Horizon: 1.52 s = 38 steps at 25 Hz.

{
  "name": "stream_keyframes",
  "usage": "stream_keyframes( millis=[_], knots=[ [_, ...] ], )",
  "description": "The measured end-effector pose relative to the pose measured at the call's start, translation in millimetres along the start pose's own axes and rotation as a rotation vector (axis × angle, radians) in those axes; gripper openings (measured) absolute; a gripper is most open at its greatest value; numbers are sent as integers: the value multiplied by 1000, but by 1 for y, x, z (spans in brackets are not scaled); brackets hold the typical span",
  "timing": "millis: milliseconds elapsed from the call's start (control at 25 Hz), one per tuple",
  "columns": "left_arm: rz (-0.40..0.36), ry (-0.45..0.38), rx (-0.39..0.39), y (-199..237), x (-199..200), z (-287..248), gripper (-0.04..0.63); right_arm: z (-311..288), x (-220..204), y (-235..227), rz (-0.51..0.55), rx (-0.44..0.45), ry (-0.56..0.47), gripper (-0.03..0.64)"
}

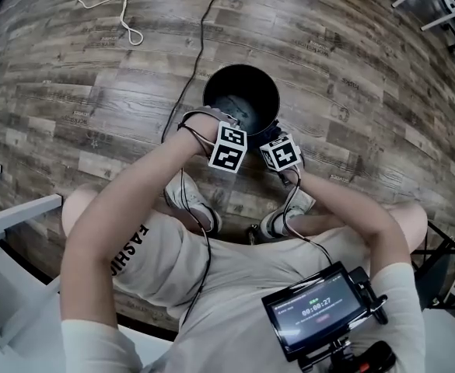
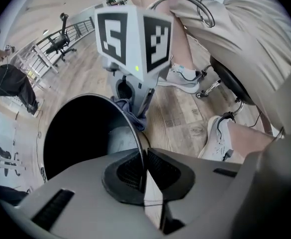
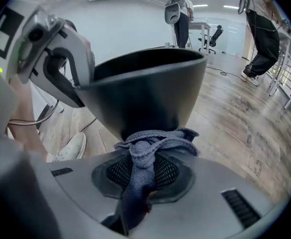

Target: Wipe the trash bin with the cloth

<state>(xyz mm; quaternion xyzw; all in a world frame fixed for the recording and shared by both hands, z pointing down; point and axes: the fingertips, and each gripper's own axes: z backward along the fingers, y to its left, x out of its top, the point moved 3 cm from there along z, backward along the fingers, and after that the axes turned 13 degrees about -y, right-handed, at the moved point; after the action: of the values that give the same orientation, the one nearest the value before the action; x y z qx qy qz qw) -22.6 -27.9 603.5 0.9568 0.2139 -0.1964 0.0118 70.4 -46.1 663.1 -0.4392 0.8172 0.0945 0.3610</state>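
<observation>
The black trash bin stands upright on the wood floor just in front of my feet. My left gripper points down over the bin's near rim and is shut on that thin edge. In the right gripper view it shows as a grey clamp on the rim. My right gripper is shut on a bunched blue-grey cloth. The cloth rests against the lower outside wall of the bin. In the head view both marker cubes sit side by side at the bin's near side.
A black cable and a white cord lie on the floor beyond the bin. My two shoes stand close behind the grippers. A screen unit hangs at my chest. White furniture is at the left.
</observation>
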Motion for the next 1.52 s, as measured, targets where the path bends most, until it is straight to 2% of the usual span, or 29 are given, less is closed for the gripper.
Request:
stream_keyframes(
  millis=[240, 520, 600, 760, 840, 920, 1000, 1040, 1120, 1280, 1360, 1520],
  knots=[
    [27, -17, -12, 1, 2, -1, 28, -50, -41, -14, 105, 8, 54, 80],
    [49, -35, -17, 0, 4, -4, 27, -93, -82, -34, 107, -35, 137, 80],
    [59, -34, -20, 1, 5, -4, 28, -97, -85, -37, 105, -20, 130, 80],
    [79, -26, -2, 2, 5, -4, 28, -89, -79, -36, 205, 23, 144, 80],
    [87, -29, 24, 2, 8, -6, 28, -76, -73, -35, 171, 30, 133, 80],
    [120, -57, 33, 2, 13, -7, 36, -56, -64, -30, 80, 41, 111, 80],
    [175, -108, 6, 2, 19, -1, 120, -30, -54, -22, 10, 63, 100, 81],
    [190, -124, -11, 2, 19, 3, 138, -18, -50, -18, -6, 74, 95, 80],
    [160, -109, -36, 3, 12, 11, 175, 6, -41, -10, -14, 93, 79, 80],
    [16, 24, -51, -1, -22, 14, 177, 47, -8, 9, -37, 88, -6, 80],
    [-3, 40, -35, 0, -29, 12, 53, 60, 12, 18, -69, 83, -53, 80],
    [4, 39, -39, -4, -19, 9, 32, 69, 45, 29, -85, 81, -108, 80]
  ],
)
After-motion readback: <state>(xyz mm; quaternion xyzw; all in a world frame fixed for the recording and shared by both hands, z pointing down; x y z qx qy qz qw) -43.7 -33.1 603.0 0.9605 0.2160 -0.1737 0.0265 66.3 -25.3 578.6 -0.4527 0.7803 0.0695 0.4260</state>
